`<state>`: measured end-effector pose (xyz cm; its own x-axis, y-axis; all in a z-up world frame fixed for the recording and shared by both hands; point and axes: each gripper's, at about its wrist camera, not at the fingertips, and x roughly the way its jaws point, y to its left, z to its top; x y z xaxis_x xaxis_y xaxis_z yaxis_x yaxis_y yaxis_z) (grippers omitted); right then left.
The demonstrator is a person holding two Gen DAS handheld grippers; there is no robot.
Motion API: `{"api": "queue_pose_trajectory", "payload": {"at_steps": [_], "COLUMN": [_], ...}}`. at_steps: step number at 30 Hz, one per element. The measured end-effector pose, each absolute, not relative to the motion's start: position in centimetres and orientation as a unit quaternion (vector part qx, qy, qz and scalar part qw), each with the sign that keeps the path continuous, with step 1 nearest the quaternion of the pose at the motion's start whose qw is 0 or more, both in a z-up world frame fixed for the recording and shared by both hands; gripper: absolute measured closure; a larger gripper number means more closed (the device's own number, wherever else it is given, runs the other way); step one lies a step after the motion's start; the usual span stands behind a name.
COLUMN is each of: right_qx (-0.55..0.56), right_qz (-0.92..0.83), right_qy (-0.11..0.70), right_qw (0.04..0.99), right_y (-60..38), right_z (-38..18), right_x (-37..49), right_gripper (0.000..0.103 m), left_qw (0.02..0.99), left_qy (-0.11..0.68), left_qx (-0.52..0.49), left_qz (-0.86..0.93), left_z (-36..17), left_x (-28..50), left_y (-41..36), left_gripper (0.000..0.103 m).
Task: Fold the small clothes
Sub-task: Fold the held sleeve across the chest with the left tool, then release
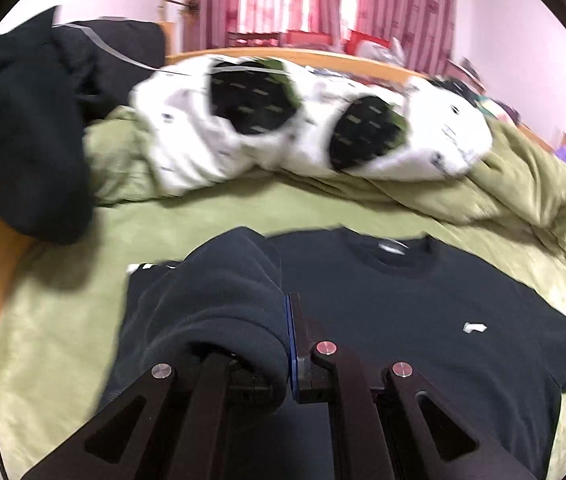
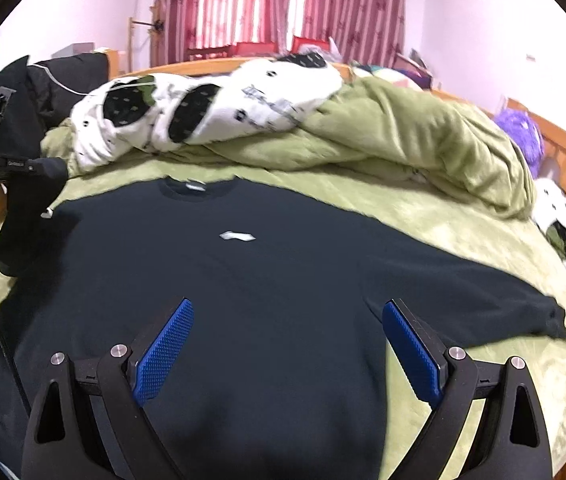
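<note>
Right wrist view: a green bedspread (image 2: 423, 216) is seen covering the bed, with a dark sweatshirt (image 2: 243, 264) laid flat on it, chest up, one sleeve (image 2: 483, 300) stretched toward the bed's edge. Above the hem the right gripper (image 2: 287, 344) is held with jaws spread wide, nothing between them. The other sleeve (image 1: 219, 300) is pinched in the closed left gripper (image 1: 289, 336) and lifted over the chest.
</note>
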<state>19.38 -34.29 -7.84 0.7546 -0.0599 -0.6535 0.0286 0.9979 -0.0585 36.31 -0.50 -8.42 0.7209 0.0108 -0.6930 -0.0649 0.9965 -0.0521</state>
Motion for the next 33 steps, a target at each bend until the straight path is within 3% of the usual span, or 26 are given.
{"api": "queue_pose_trajectory", "payload": {"at_steps": [7,14,16,18,20,22,23,25,27,30,33], "right_qx": [-0.013,-0.014,-0.014,-0.018,-0.018,-0.016,-0.018,-0.022,-0.018,0.007,0.001], "right_qz": [-0.048,-0.04,-0.035,-0.028,-0.016,-0.002,0.006,0.021,0.04,0.078,0.101], "right_qy": [0.37,0.366,0.364,0.361,0.359,0.355,0.352,0.343,0.348,0.37,0.377], "right_qw": [0.928,0.93,0.931,0.932,0.933,0.935,0.936,0.939,0.937,0.926,0.921], "right_y": [-38.0,-38.2,-37.7,-36.7,-35.4,-33.7,-32.8,-30.8,-29.1,-26.1,-22.5], "right_z": [-10.0,-9.7,-9.6,-9.5,-9.2,-8.7,-8.4,-8.1,-7.9,-8.2,-8.4], "right_x": [19.1,19.1,19.3,19.6,19.7,19.7,19.6,19.2,19.3,20.2,21.4], "right_gripper": [0.009,0.009,0.009,0.009,0.009,0.009,0.009,0.018,0.037,0.057,0.061], "left_qw": [0.908,0.89,0.889,0.888,0.893,0.898,0.902,0.908,0.91,0.908,0.907], "left_qy": [0.419,0.456,0.456,0.456,0.444,0.434,0.424,0.408,0.402,0.399,0.396], "left_qx": [-0.022,-0.025,-0.036,-0.053,-0.066,-0.074,-0.078,-0.081,-0.084,-0.094,-0.095], "left_qz": [0.001,0.009,0.011,0.008,0.01,0.021,0.033,0.047,0.062,0.082,0.106], "left_z": [-13.8,-15.3,-14.7,-13.7,-12.6,-11.5,-10.9,-10.0,-9.3,-8.5,-8.4], "left_x": [36.7,35.2,34.6,33.5,32.1,30.7,29.6,28.4,27.3,26.4,26.1], "left_y": [-7.3,-7.8,-6.8,-5.3,-3.6,-1.6,-0.2,1.9,4.5,8.5,12.1], "left_gripper": [0.096,0.09,0.081,0.065,0.059,0.045,0.032,0.029,0.029,0.029,0.029]}}
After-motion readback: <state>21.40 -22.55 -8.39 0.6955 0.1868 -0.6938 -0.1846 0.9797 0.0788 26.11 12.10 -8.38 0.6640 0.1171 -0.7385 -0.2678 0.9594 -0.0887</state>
